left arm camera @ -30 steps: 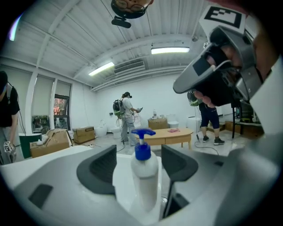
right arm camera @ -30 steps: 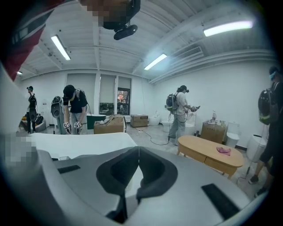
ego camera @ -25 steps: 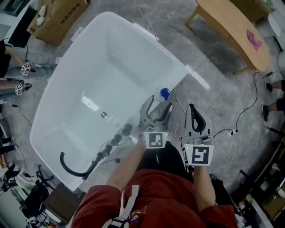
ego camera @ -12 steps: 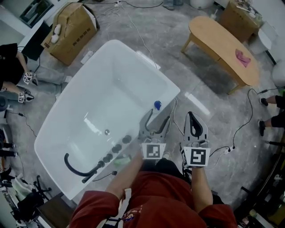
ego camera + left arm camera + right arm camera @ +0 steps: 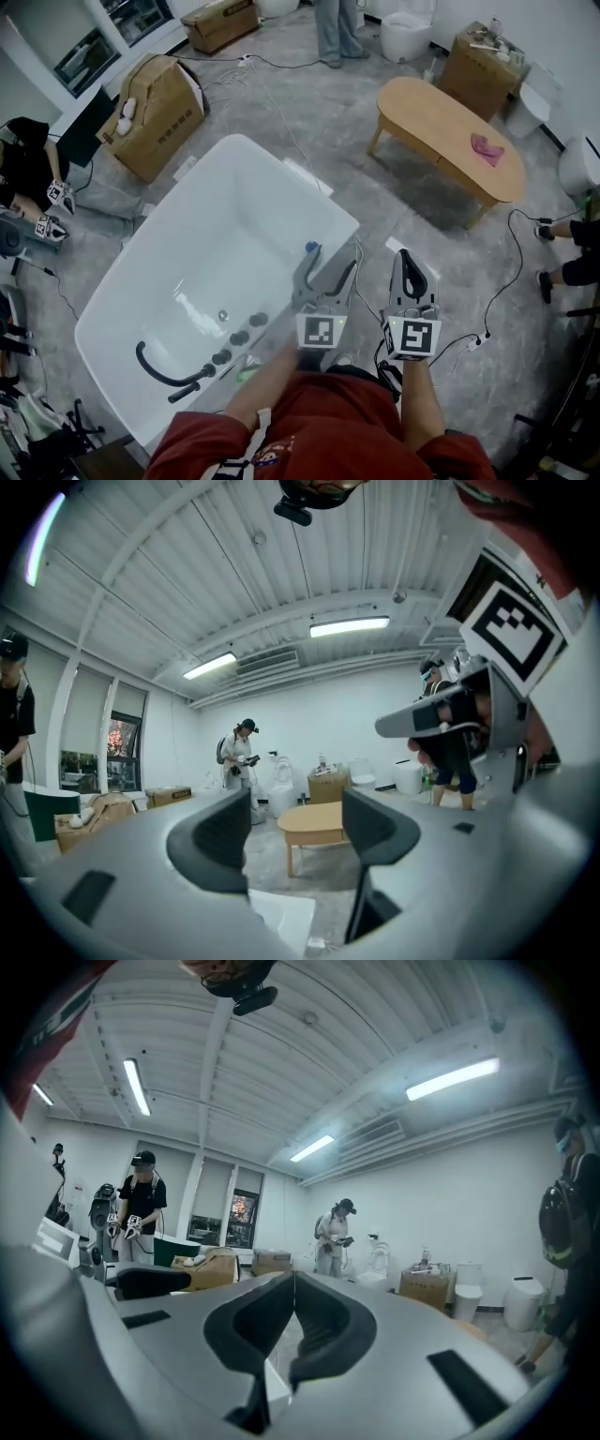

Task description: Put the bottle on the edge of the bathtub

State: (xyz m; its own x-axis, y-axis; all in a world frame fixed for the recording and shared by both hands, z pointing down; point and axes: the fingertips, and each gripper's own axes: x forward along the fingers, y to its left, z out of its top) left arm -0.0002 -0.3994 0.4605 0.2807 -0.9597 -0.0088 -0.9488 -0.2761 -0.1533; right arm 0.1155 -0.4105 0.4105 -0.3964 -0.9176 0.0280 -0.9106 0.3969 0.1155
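Honestly, the head view is doing most of the work here. It's showing the big white bathtub (image 5: 244,197) lying diagonally on the grey concrete floor (image 5: 375,187), with the small bottle with the blue cap (image 5: 311,248) standing on the tub's right-hand rim near the far corner. The left gripper (image 5: 328,258) is hanging just beside that bottle but not touching it. Its jaws are standing wide apart with nothing between them, and its own view is confirming that. That view is looking straight out over the room at the light wooden oval table (image 5: 314,822) and a person in a cap (image 5: 242,757), and it isn't catching the bottle at all. The right gripper (image 5: 404,255) is hovering over the floor off the tub's side. In its own view the jaws are pressing together at the tips and gripping nothing. Only the head view is picking up the curved black faucet hose (image 5: 159,370) lying at the tub's near end and the brown cardboard box (image 5: 159,103) sitting near the far rim. The table is standing well apart from the tub with bare floor between them, and thin cables (image 5: 511,248) are trailing on the floor to the right of the grippers.
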